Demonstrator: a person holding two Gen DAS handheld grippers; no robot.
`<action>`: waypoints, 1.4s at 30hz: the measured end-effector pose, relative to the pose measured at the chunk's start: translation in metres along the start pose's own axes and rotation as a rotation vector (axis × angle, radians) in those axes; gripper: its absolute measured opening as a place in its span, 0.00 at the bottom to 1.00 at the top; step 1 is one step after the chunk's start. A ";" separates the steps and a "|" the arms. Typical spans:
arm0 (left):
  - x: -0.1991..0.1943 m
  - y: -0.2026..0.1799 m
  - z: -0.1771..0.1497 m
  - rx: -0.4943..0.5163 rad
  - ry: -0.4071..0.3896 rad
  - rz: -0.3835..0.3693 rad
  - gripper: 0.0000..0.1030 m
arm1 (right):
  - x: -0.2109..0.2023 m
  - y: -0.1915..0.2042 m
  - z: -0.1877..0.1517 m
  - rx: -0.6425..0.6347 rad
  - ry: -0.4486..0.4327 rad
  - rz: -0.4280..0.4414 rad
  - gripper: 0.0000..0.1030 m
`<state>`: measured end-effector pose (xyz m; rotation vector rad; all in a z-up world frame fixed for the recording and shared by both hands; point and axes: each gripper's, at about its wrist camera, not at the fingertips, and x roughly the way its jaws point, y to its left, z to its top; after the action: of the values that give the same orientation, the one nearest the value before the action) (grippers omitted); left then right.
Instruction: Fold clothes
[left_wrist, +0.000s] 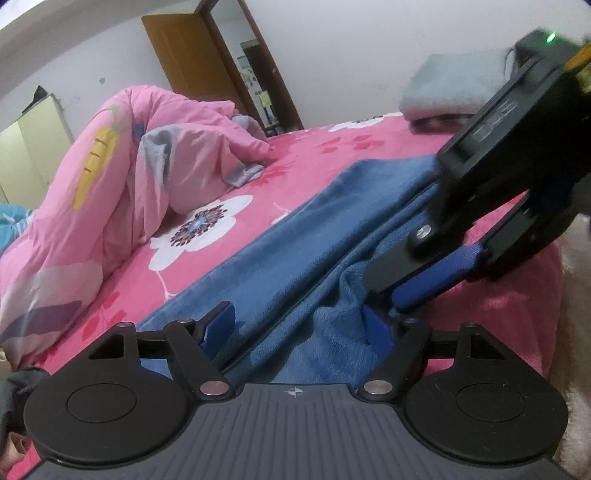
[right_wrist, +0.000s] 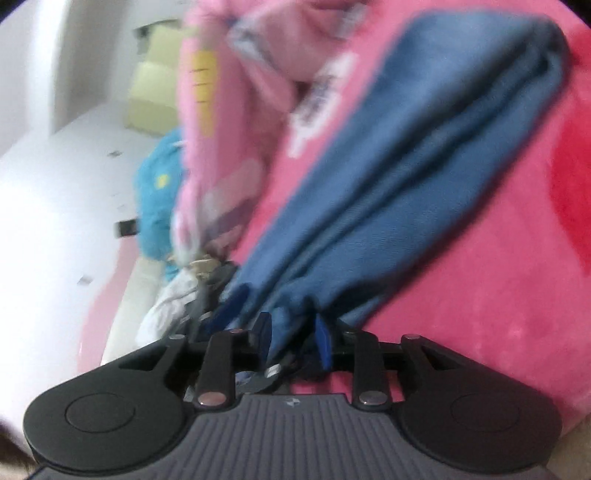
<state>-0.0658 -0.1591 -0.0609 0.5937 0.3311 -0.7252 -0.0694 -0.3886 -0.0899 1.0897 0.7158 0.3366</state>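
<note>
Blue jeans (left_wrist: 295, 240) lie lengthwise on the pink flowered bed sheet (left_wrist: 332, 147), folded into a long strip. My left gripper (left_wrist: 299, 325) is open at the near end, its blue fingers wide apart with the denim lying between them. My right gripper (left_wrist: 384, 291) reaches in from the upper right, its fingertips at a bunched fold of the jeans beside my left one. The right wrist view is blurred. There the jeans (right_wrist: 406, 166) run away up to the right, and a gathered bunch sits between the right gripper's (right_wrist: 292, 334) fingers, which stand slightly apart with a dark gap beside one pad.
A crumpled pink quilt (left_wrist: 110, 166) is heaped on the left of the bed. A folded grey blanket (left_wrist: 450, 88) lies at the far right by the wall. A brown door (left_wrist: 184, 55) and a pale wardrobe (left_wrist: 33, 147) stand behind. Teal cloth (right_wrist: 159, 206) and other clothes lie near the bed's edge.
</note>
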 end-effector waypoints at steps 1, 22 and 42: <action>0.000 0.000 -0.001 0.000 -0.002 0.001 0.74 | 0.001 -0.002 0.002 0.014 -0.010 0.009 0.29; -0.003 0.006 -0.008 -0.020 0.005 0.003 0.77 | -0.001 -0.010 0.004 -0.168 -0.211 0.070 0.03; 0.005 0.006 -0.011 0.018 0.033 0.131 0.81 | -0.045 -0.004 -0.005 -0.241 -0.229 -0.036 0.06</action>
<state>-0.0594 -0.1512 -0.0700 0.6394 0.3138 -0.5934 -0.1056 -0.4131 -0.0787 0.8691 0.4766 0.2542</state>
